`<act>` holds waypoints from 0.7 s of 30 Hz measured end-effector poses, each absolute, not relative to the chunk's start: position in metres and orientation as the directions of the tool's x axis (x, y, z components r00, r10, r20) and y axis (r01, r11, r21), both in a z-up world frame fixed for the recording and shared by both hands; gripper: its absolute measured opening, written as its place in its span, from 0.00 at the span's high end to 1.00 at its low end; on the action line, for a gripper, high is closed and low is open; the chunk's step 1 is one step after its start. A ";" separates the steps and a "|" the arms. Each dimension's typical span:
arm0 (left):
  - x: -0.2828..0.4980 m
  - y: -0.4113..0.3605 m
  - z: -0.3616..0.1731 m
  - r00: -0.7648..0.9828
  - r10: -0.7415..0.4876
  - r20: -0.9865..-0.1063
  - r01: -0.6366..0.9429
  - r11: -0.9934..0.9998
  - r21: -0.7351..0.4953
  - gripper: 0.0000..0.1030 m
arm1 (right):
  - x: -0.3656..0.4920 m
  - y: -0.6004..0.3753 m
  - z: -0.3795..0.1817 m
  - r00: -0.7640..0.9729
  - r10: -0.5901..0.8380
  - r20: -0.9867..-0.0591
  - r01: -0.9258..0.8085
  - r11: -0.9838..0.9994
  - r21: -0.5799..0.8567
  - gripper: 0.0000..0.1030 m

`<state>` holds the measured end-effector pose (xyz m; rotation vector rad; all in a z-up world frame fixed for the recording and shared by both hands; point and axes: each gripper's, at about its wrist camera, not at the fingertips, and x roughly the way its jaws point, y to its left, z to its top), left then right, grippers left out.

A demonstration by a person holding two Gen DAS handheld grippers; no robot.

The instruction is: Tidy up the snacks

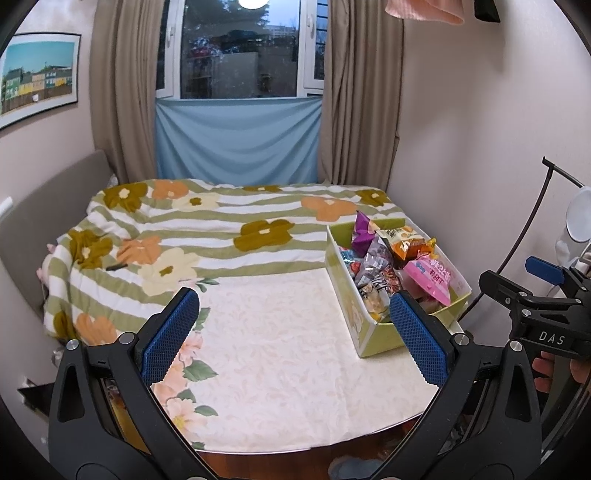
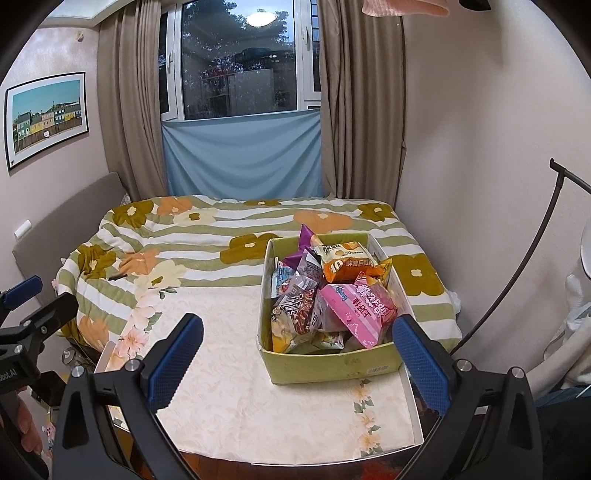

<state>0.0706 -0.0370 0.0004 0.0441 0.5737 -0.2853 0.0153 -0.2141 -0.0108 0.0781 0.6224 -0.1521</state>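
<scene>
Bedroom with a flower-patterned bed (image 1: 192, 229) behind a cloth-covered table (image 2: 236, 369). A green box (image 2: 332, 365) heaped with snack packets (image 2: 354, 310) stands on the table's right side. Left gripper (image 1: 291, 332) and right gripper (image 2: 295, 354) hover level above the near edge, jaws spread wide, grasping nothing.

Soft even indoor light, ceiling lamp (image 2: 261, 18) reflected in window (image 2: 240, 62), fisheye-bent edges.

I see a cream floral tablecloth (image 1: 280, 354) on the table, a flower-patterned blanket (image 1: 192, 229) on the bed behind it, beige curtains (image 2: 354, 99), a blue cloth (image 2: 242, 155) under the window, and a framed picture (image 1: 38, 75).
</scene>
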 end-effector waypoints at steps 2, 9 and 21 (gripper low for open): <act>0.071 -0.037 0.000 0.802 -0.254 -0.541 0.278 0.960 -0.039 0.01 | 0.015 -0.214 -0.010 0.802 -0.120 -0.585 0.167 0.986 0.027 0.01; 0.071 -0.034 0.001 0.801 -0.256 -0.541 0.280 0.959 -0.038 0.01 | 0.015 -0.215 -0.011 0.802 -0.118 -0.585 0.165 0.986 0.027 0.01; 0.066 -0.029 0.004 0.809 -0.247 -0.533 0.264 0.963 -0.046 0.01 | 0.011 -0.218 -0.012 0.805 -0.117 -0.581 0.167 0.985 0.033 0.01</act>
